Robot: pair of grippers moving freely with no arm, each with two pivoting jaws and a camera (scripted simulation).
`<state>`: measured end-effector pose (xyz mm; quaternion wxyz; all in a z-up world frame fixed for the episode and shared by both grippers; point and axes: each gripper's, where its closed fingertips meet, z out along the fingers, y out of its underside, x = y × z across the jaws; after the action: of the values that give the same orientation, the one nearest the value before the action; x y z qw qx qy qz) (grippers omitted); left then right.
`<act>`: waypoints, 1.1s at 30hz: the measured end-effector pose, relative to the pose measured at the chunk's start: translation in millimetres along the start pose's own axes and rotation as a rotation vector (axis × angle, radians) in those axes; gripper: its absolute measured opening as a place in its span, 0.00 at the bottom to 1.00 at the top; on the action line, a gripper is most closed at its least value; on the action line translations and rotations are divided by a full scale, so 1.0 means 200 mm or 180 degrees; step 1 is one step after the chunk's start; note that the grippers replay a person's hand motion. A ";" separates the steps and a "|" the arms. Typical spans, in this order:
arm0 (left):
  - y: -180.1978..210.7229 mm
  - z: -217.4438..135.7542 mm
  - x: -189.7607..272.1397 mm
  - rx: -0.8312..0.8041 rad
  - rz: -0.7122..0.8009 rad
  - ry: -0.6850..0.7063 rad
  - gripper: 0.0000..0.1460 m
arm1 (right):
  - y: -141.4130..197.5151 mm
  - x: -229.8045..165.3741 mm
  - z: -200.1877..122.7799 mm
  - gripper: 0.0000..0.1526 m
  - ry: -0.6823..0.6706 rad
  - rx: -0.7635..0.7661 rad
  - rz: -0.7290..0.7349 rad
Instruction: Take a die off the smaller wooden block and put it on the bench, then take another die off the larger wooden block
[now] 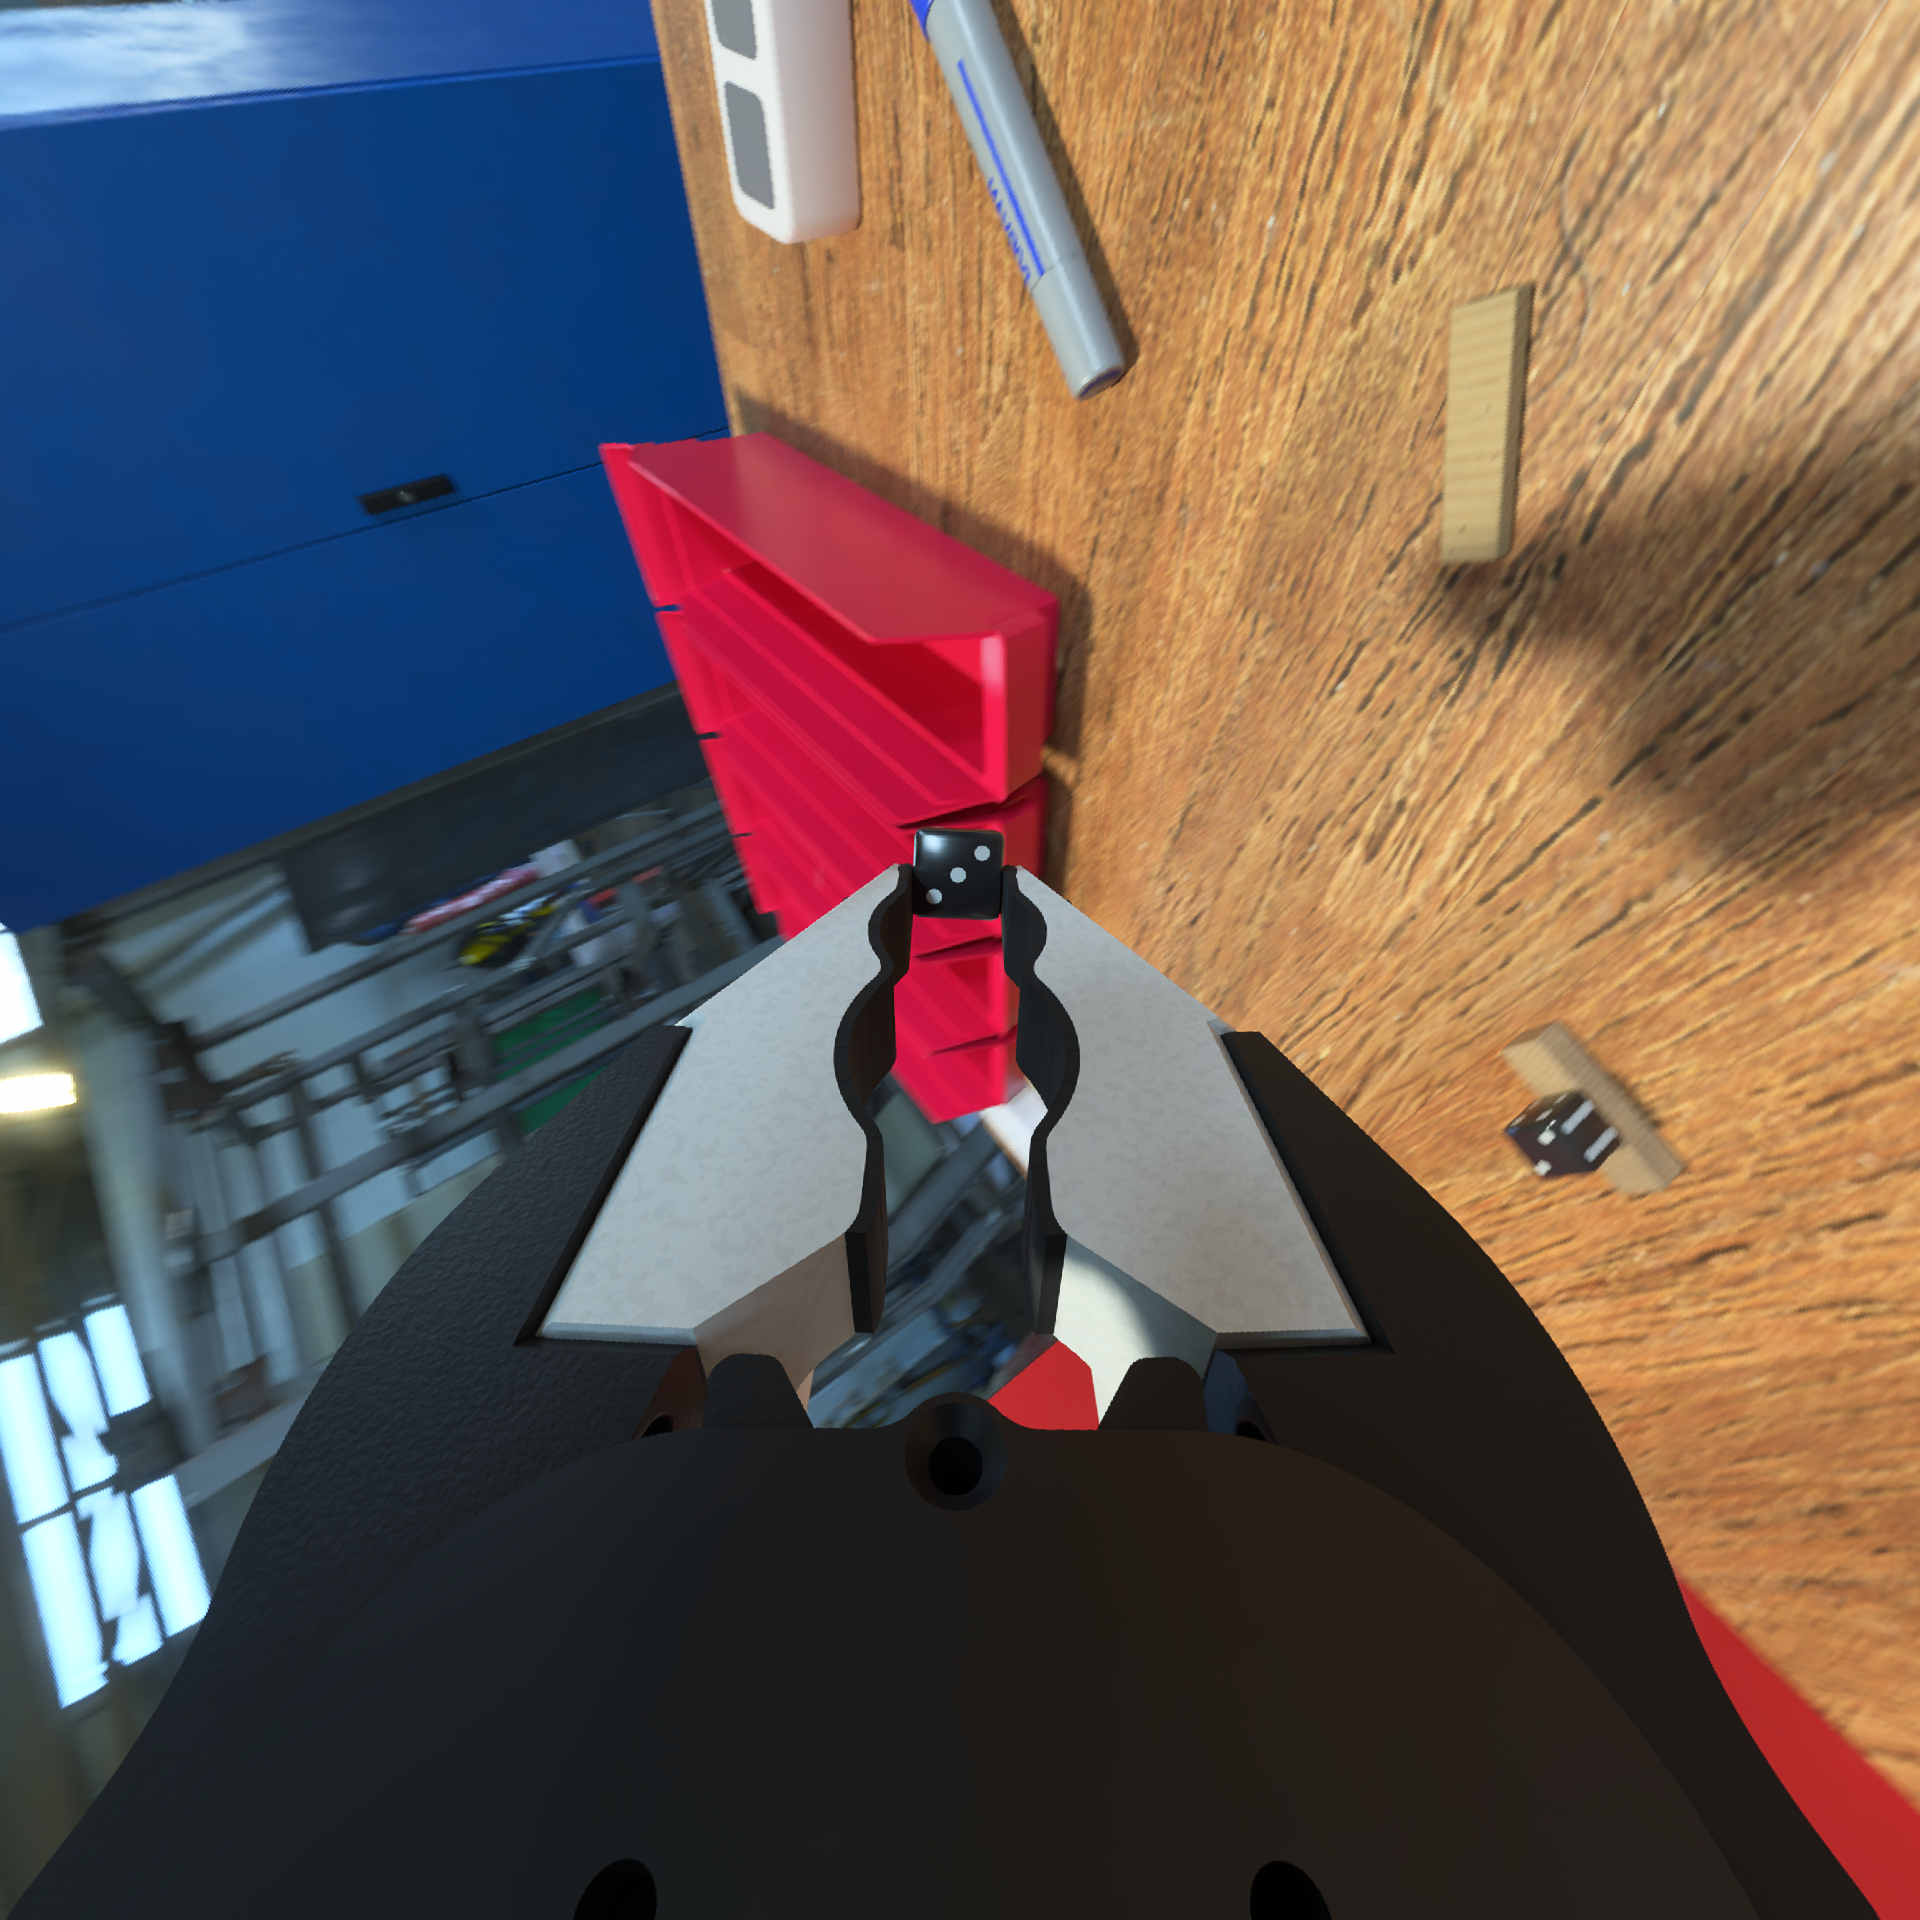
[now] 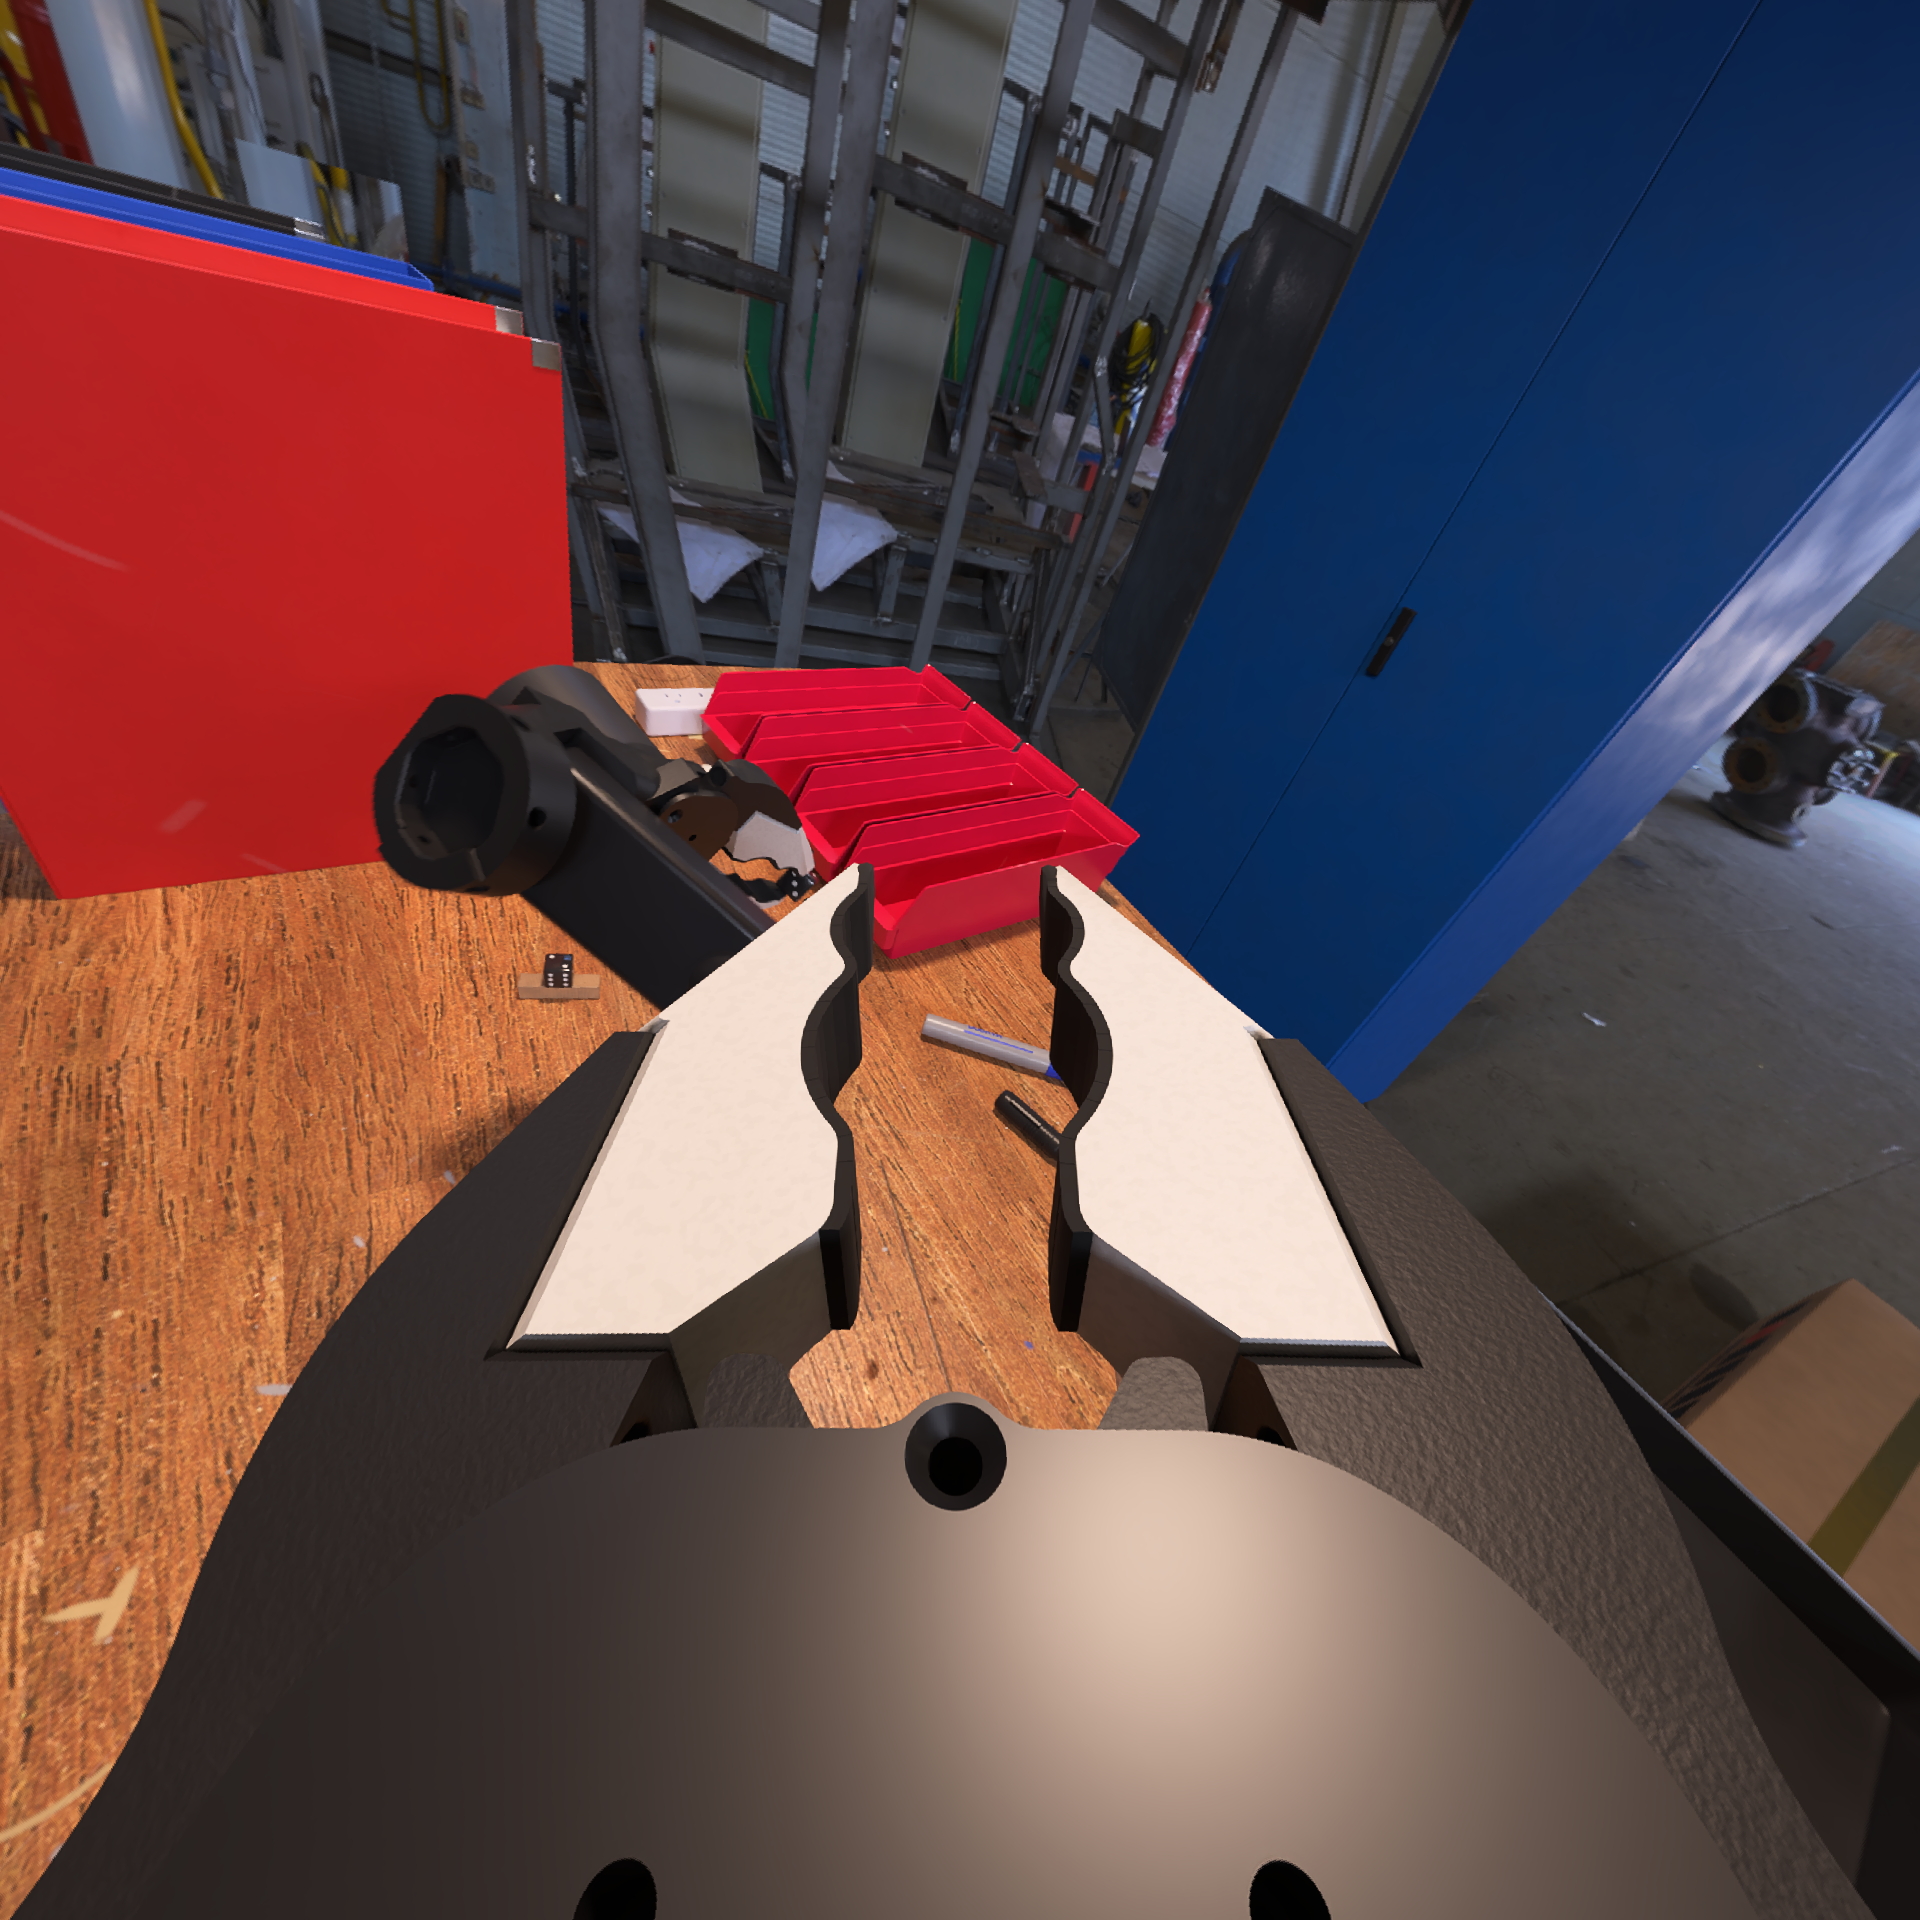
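My left gripper [image 1: 957, 902] is shut on a black die [image 1: 957, 864] with white pips and holds it in the air in front of the red bins. The wooden bench [image 1: 1351, 831] is to the right in this tilted view. On it lies a bare wooden block [image 1: 1486, 426]. A second wooden block [image 1: 1621, 1127] carries another black die [image 1: 1562, 1135]. That block [image 2: 559, 987] and its die [image 2: 558, 969] also show in the right wrist view, left of the left gripper's body [image 2: 582, 810]. My right gripper [image 2: 956, 878] is open and empty above the bench.
A row of red bins [image 2: 925, 790] stands at the bench's far edge. A grey marker [image 2: 982, 1042] and a black marker [image 2: 1027, 1122] lie under my right gripper. A white power strip [image 1: 784, 104], a red panel [image 2: 260, 540] and a blue cabinet [image 2: 1507, 520] border the bench.
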<state>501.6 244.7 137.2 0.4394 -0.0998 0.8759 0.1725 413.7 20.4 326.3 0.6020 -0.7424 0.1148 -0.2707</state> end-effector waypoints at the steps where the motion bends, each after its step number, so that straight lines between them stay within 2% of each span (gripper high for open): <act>1: 0.00 -0.04 -0.02 -0.0070 0.0119 -0.0090 0.11 | 0.00 0.00 -0.01 0.21 0.0021 0.0002 -0.0012; 3: -0.03 -0.11 -0.04 -0.0091 0.0186 -0.0167 0.11 | -0.01 0.00 -0.05 0.21 0.0053 0.0017 -0.0009; 6: -0.11 -0.26 -0.06 0.0254 -0.0392 0.0044 0.11 | 0.01 0.01 -0.16 0.21 0.0162 0.0002 0.0022; 8: -0.25 -0.44 -0.04 0.0867 -0.1022 0.0479 0.11 | 0.02 0.04 -0.26 0.21 0.0296 -0.0005 0.0038; 10: -0.48 -0.69 0.06 0.1687 -0.1501 0.1201 0.11 | 0.02 0.08 -0.39 0.21 0.0469 0.0058 0.0050; 11: -0.60 -0.81 0.13 0.2043 -0.1584 0.1603 0.11 | 0.01 0.11 -0.45 0.21 0.0563 0.0121 0.0087; 13: -0.82 -0.96 0.30 0.2403 -0.1469 0.2131 0.11 | 0.00 0.17 -0.57 0.21 0.0711 0.0308 0.0224; 16: -1.09 -1.02 0.60 0.2430 -0.1056 0.2566 0.11 | -0.01 0.21 -0.71 0.21 0.0736 0.0600 0.0463; 19: -1.28 -1.09 0.86 0.2450 -0.0790 0.3162 0.11 | 0.01 0.25 -0.77 0.21 0.0732 0.0677 0.0508; 24: -1.40 -1.04 1.02 0.2310 -0.0364 0.2979 0.11 | 0.08 0.28 -0.76 0.21 0.0776 0.0446 0.0394; 33: -1.40 -1.02 1.12 0.2227 -0.0083 0.2932 0.11 | 0.13 0.31 -0.77 0.21 0.0789 0.0373 0.0450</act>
<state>309.6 -98.0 9.2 0.0218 -0.0242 0.9805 -0.1940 385.6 -144.8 337.6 0.6430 -0.6570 0.2242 -0.3234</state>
